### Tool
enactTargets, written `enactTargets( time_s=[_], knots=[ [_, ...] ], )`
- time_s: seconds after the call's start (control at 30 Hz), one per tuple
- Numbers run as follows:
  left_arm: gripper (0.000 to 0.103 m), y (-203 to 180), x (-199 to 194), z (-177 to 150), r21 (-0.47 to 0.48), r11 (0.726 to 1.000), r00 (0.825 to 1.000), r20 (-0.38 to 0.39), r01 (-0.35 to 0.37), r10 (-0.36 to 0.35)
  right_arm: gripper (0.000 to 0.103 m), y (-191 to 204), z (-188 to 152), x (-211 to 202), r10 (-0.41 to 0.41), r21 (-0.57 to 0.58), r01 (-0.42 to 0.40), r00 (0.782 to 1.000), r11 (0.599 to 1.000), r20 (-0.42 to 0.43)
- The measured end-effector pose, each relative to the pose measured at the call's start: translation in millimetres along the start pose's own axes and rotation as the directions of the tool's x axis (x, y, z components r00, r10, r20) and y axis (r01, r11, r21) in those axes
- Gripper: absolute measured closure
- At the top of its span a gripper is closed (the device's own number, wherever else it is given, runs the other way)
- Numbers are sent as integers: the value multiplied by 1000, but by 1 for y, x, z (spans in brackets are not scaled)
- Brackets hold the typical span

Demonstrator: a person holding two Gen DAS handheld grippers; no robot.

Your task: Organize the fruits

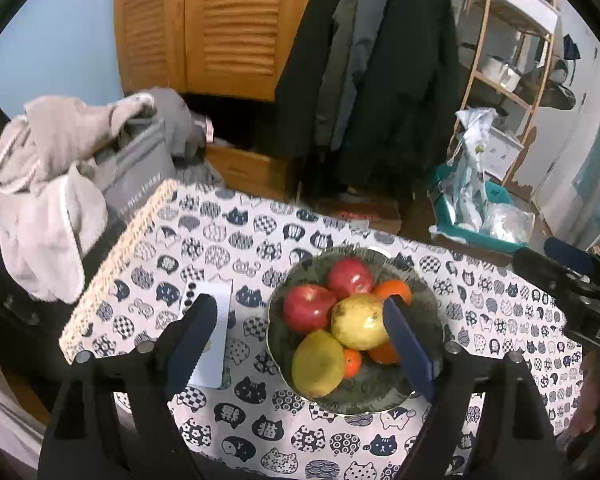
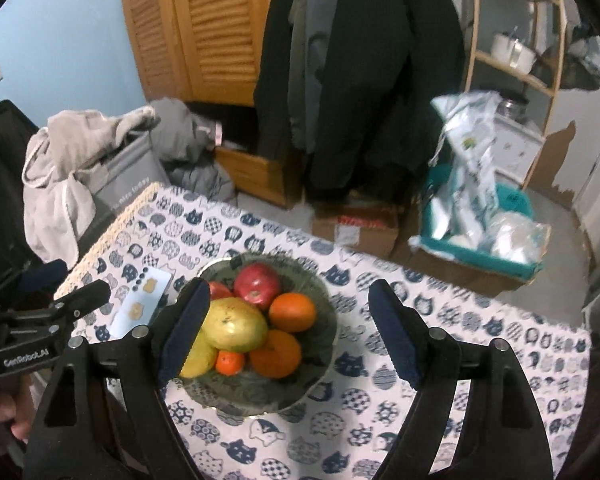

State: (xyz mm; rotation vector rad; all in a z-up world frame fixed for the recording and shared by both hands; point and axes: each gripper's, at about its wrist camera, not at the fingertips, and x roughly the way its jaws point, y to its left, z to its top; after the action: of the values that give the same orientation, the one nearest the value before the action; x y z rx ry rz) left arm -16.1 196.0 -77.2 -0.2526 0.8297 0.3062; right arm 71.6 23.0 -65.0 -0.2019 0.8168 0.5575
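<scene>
Both hand-held grippers, left (image 1: 300, 320) & right (image 2: 288, 320), spread, empty above fruit bowl (image 2: 324, 320); card (image 2: 140, 304) beside it.

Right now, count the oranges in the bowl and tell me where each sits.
3 show. One orange lies on the right beside the red apple, a second orange lies just in front of it, and a small orange sits under the yellow fruit. More may be hidden.

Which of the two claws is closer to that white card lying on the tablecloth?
The left. The left gripper hangs above the card and bowl. The right gripper hangs over the bowl's far side, away from the card.
</scene>
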Motion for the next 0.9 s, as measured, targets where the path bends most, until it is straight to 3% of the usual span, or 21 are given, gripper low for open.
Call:
enactTargets(
  time_s=[0.2, 0.43, 0.9],
  knots=[
    [14, -12, -26, 5, 34, 999, 998, 62, 2, -4, 22, -10, 0, -35, -15, 3, 15, 998, 1000, 64],
    [1, -26, -60, 15, 49, 999, 988, 150, 24, -31, 22, -26, -2, -76, -81, -1, 82, 984, 997, 159],
    [1, -52, -102, 22, 84, 995, 959, 270, 61, -82, 22, -57, -19, -135, -143, 52, 134, 944, 990, 297]
  ],
)
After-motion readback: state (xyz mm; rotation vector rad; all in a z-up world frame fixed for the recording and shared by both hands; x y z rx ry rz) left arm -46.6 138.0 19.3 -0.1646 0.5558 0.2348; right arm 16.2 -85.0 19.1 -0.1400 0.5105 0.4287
